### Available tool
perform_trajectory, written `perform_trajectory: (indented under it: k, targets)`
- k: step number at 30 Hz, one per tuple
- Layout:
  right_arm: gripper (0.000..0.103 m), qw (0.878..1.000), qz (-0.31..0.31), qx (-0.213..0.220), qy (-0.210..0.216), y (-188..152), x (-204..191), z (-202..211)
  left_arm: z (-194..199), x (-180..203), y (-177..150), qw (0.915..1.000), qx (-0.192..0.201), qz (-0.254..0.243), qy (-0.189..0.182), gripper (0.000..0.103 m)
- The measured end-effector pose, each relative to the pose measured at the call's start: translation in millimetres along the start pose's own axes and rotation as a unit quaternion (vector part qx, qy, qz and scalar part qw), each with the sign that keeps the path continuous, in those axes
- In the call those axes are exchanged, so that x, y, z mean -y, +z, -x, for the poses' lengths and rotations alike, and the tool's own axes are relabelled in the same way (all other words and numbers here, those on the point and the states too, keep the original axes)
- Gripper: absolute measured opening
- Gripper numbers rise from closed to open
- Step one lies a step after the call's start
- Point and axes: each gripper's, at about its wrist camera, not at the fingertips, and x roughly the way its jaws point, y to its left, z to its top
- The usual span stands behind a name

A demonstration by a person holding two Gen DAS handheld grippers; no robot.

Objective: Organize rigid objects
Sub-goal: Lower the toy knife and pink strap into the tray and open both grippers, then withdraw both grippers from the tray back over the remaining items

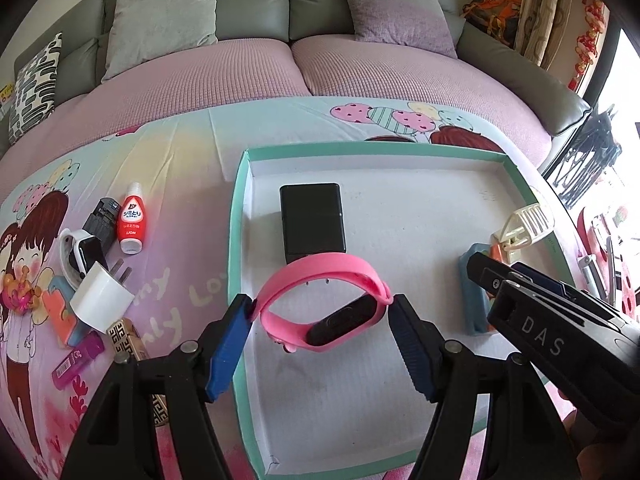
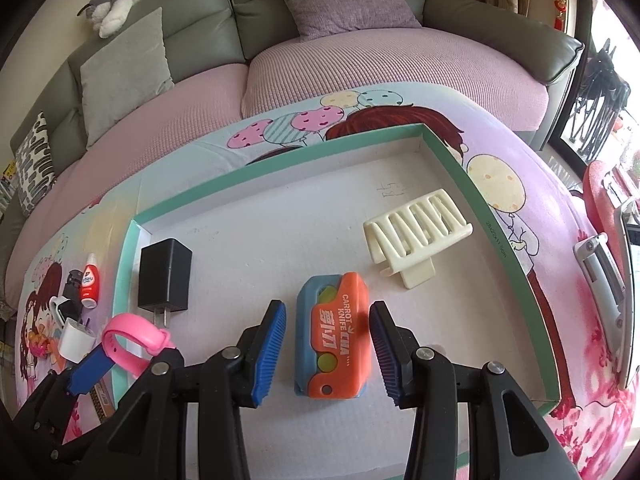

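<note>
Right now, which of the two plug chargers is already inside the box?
The black charger: it lies on the white floor of the green-rimmed box. The white charger sits outside on the printed cloth, among the loose items.

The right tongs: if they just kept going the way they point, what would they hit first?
Most likely the orange and blue toy knife, lying on the box floor between the open right tongs. The pads seem not to touch it, though depth is hard to judge.
</note>
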Motion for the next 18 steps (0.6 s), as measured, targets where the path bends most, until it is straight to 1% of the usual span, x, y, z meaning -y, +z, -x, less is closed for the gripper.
perform_trajectory:
  k: [2, 4, 6, 10, 12, 13, 14, 15, 16, 18]
  targets:
    - [0.053, 1.0, 0.002, 0.004, -0.002, 0.1, -1.1, 2.5, 3.6, -0.6, 0.5, 1.0, 0.007, -0.001, 0.004, 0.073]
    - [0.057, 1.0, 0.0, 0.007, 0.001, 0.9, -0.4, 5.4, 7.5, -1.4, 1.4, 0.9999, 0.012, -0.001, 0.007, 0.079]
    - [0.057, 1.0, -0.002, 0.013, 0.002, 1.9, 0.3, 8.8, 10.6, -2.7, 2.3, 0.9998, 0.017, 0.002, 0.005, 0.079]
    - [0.068, 1.0, -0.008, 0.026, 0.001, 3.3, 3.7, 14.0, 14.8, -6.7, 3.3, 0.9996, 0.023, 0.006, 0.014, 0.08]
    - [0.069, 0.999, -0.016, 0.031, 0.005, 4.5, 6.6, 15.9, 16.4, -10.2, 4.1, 0.9994, 0.025, 0.01, 0.021, 0.08]
    - [0.073, 0.999, -0.02, 0.034, 0.008, 5.1, 8.0, 17.0, 17.3, -12.6, 4.3, 0.9992, 0.027, 0.013, 0.025, 0.083]
    - [0.08, 0.999, -0.023, 0.038, 0.011, 5.8, 8.6, 18.3, 18.4, -16.0, 4.4, 0.999, 0.029, 0.017, 0.03, 0.086]
    - [0.084, 0.999, -0.025, 0.043, 0.012, 6.1, 9.4, 19.8, 19.3, -19.8, 4.8, 0.9986, 0.032, 0.022, 0.035, 0.094]
    - [0.089, 0.998, -0.025, 0.047, 0.012, 6.6, 9.6, 20.9, 20.2, -22.9, 4.7, 0.9983, 0.034, 0.027, 0.039, 0.095]
    - [0.09, 0.998, -0.023, 0.05, 0.012, 6.7, 8.2, 21.5, 22.5, -31.7, 5.6, 0.9973, 0.038, 0.039, 0.049, 0.095]
